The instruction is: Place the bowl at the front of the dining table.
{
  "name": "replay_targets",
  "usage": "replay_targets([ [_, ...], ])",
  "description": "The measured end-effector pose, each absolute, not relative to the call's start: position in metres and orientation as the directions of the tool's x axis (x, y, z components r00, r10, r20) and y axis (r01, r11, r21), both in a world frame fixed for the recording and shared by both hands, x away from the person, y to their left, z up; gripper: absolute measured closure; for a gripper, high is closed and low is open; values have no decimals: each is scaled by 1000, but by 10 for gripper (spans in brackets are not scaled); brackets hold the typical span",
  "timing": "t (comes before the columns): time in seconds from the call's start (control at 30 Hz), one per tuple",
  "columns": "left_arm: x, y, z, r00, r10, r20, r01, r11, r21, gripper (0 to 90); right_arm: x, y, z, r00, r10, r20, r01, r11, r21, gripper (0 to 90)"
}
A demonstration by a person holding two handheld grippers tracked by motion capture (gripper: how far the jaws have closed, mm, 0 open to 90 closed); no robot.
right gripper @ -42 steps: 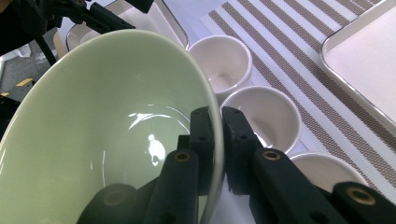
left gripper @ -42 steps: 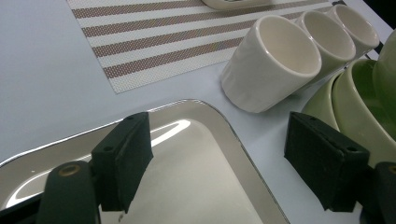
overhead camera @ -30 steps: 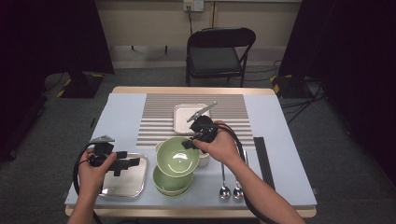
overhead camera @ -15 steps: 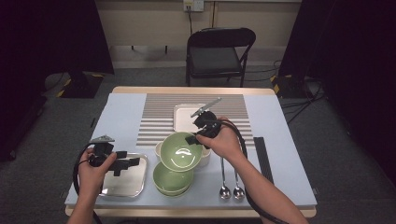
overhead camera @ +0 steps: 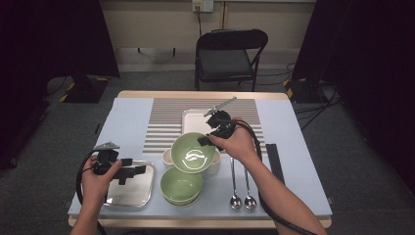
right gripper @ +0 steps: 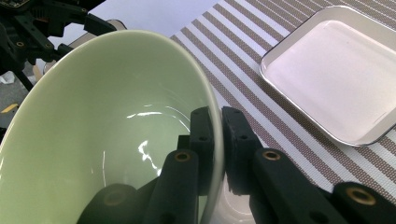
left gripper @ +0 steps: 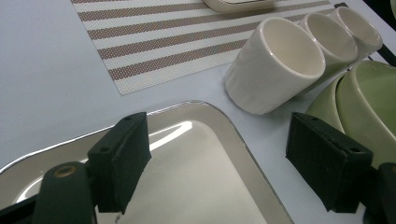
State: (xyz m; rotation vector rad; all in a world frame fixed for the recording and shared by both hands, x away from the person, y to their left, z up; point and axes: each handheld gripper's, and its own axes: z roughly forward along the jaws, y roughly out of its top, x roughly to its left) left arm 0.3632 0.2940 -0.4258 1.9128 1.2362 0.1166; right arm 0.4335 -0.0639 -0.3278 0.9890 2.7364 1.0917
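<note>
My right gripper (overhead camera: pixel 203 141) is shut on the rim of a pale green bowl (overhead camera: pixel 191 152), which hangs tilted above the table. In the right gripper view the two jaws pinch the bowl's (right gripper: pixel 107 130) rim, one inside and one outside, at my right gripper (right gripper: pixel 218 135). A stack of green bowls (overhead camera: pixel 181 186) sits on the table just below and nearer. My left gripper (overhead camera: pixel 134 166) stands open over a steel tray (overhead camera: pixel 122 196) at the front left. Nothing is between its jaws (left gripper: pixel 224 163); the steel tray (left gripper: pixel 196 154) lies under them.
Cream cups (left gripper: pixel 275 65) stand in a row beside the bowl stack (left gripper: pixel 369 107). A white tray (overhead camera: pixel 195 120) rests on the striped mat (overhead camera: pixel 161 122). Two spoons (overhead camera: pixel 242 196) lie front right, with a black strip (overhead camera: pixel 274 161) beyond them. A folding chair (overhead camera: pixel 230 54) stands behind the table.
The right gripper has lifted the green bowl off the stack, a little up and away, and tilted it. The lower bowls now show. The left hand has kept still.
</note>
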Motion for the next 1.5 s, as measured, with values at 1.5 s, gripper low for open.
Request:
replay_targets([
  [1.5,363,296,-424,510,793,-334,705,-162,690,217,462,-75,-329,-728,656,202,601,467,649,837],
])
